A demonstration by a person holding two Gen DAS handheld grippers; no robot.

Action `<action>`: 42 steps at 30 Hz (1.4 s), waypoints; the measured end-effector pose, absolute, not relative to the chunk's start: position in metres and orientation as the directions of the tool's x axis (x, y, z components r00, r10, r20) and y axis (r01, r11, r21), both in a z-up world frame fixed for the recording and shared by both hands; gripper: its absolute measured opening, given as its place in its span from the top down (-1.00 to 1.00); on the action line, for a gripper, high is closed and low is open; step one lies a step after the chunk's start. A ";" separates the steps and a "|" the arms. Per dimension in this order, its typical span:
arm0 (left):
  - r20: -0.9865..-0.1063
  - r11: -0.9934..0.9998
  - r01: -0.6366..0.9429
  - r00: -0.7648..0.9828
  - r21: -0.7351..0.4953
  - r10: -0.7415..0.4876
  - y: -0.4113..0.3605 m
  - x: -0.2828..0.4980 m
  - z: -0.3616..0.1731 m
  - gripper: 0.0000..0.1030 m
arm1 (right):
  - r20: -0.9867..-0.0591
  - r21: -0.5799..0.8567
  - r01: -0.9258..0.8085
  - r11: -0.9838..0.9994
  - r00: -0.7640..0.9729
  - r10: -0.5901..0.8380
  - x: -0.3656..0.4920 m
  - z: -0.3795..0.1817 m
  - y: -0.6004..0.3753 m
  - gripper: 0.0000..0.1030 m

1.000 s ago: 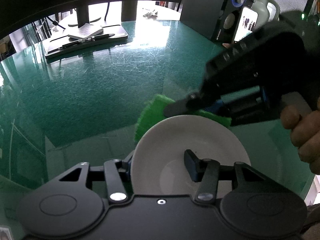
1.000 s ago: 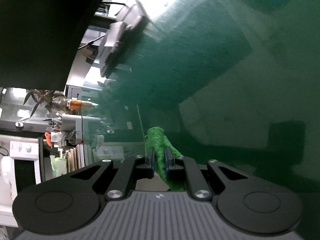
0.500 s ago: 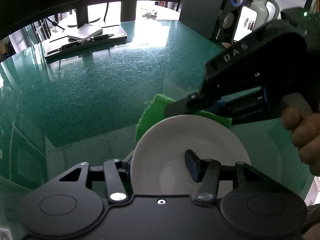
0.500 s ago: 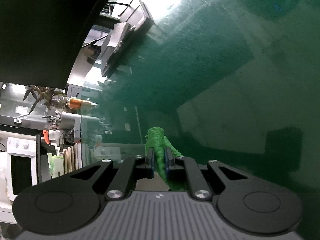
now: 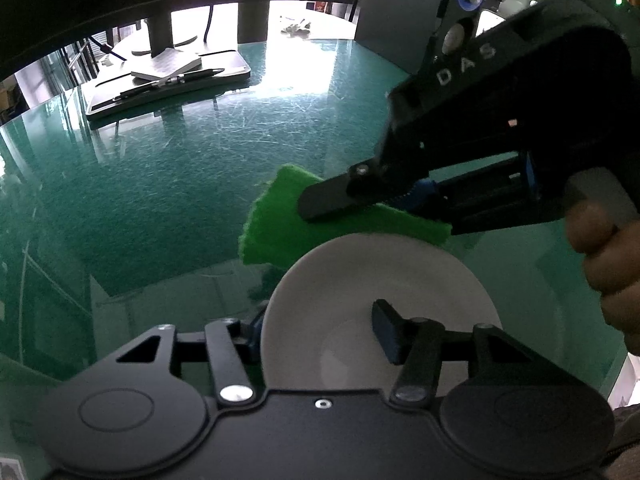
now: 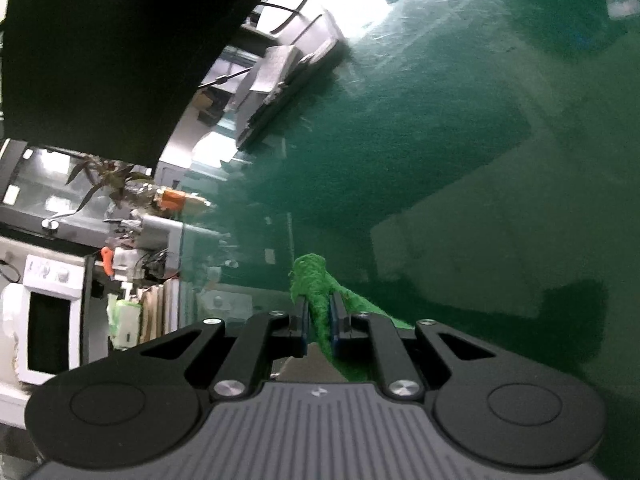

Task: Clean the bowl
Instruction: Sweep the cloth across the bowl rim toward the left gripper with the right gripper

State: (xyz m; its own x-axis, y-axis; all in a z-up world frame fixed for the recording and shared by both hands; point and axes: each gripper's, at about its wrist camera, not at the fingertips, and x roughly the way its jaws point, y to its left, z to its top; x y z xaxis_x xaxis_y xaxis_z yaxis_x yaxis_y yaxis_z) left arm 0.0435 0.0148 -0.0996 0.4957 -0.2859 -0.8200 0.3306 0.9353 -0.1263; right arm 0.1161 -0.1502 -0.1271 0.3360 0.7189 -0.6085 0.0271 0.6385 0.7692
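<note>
Left wrist view. White bowl [image 5: 380, 292] sits low centre, tipped so its inside faces the lens. The left gripper [image 5: 316, 332] grasps it by the rim: one finger outside the wall at 9 o'clock of the bowl, the other finger [image 5: 386, 330] inside the basin. Nothing visible inside the bowl apart from that finger. At 12 o'clock of the bowl, just past its far rim, a green scouring cloth [image 5: 280, 224] is held flat by the right gripper [image 5: 320, 204], which enters from 3 o'clock; the person's hand [image 5: 608, 260] wraps its handle at the right edge. Whether cloth and rim touch, I cannot tell. Green glass table [image 5: 180, 184] underneath. At 11 o'clock, far back, a monitor base [image 5: 168, 88] with pens on it; at 1 o'clock, a dark speaker [image 5: 468, 8] with a blue-lit knob.

Right wrist view. Camera is rolled on its side, so the table [image 6: 460, 140] runs up the right of the frame. The bowl does not show here. What shows here alone is the grip edge-on: the right gripper [image 6: 319, 320] has both pads clenched tight on the cloth [image 6: 316, 280], which stands up between them and trails off toward 5 o'clock. Shelving clutter and a white microwave [image 6: 44, 320] fill the 9 o'clock side, unseen from the other camera.
</note>
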 end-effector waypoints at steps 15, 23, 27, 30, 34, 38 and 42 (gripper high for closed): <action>-0.821 0.934 0.336 0.494 -0.124 -0.287 0.014 0.042 -0.099 -0.05 | -0.621 0.747 -0.022 0.664 0.332 0.710 0.111 -0.122 -0.138 0.87; -0.820 0.933 0.337 0.495 -0.123 -0.287 0.014 0.041 -0.099 -0.06 | -0.657 0.715 0.017 0.698 0.355 0.665 0.112 -0.125 -0.148 0.87; -0.821 0.932 0.341 0.494 -0.121 -0.288 0.013 0.041 -0.099 -0.08 | -0.629 0.734 -0.041 0.678 0.333 0.702 0.107 -0.119 -0.135 0.87; -0.821 0.931 0.343 0.492 -0.121 -0.288 0.013 0.040 -0.099 -0.08 | -0.621 0.745 -0.053 0.665 0.309 0.720 0.107 -0.121 -0.130 0.89; -0.822 0.931 0.344 0.492 -0.120 -0.288 0.013 0.041 -0.099 -0.08 | -0.644 0.725 -0.014 0.689 0.340 0.685 0.109 -0.123 -0.139 0.90; -0.822 0.931 0.345 0.492 -0.119 -0.287 0.013 0.041 -0.100 -0.10 | -0.659 0.704 -0.023 0.709 0.349 0.666 0.108 -0.121 -0.136 0.87; -0.823 0.930 0.348 0.491 -0.118 -0.288 0.012 0.042 -0.100 -0.11 | -0.639 0.723 -0.080 0.686 0.299 0.709 0.105 -0.119 -0.122 0.87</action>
State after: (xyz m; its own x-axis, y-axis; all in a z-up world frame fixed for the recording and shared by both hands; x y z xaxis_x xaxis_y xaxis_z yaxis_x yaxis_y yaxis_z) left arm 0.0418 0.0123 -0.0996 0.4906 -0.2876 -0.8226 0.3478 0.9301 -0.1178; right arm 0.1051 -0.1223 -0.1193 0.2993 0.7088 -0.6388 -0.0798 0.6857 0.7235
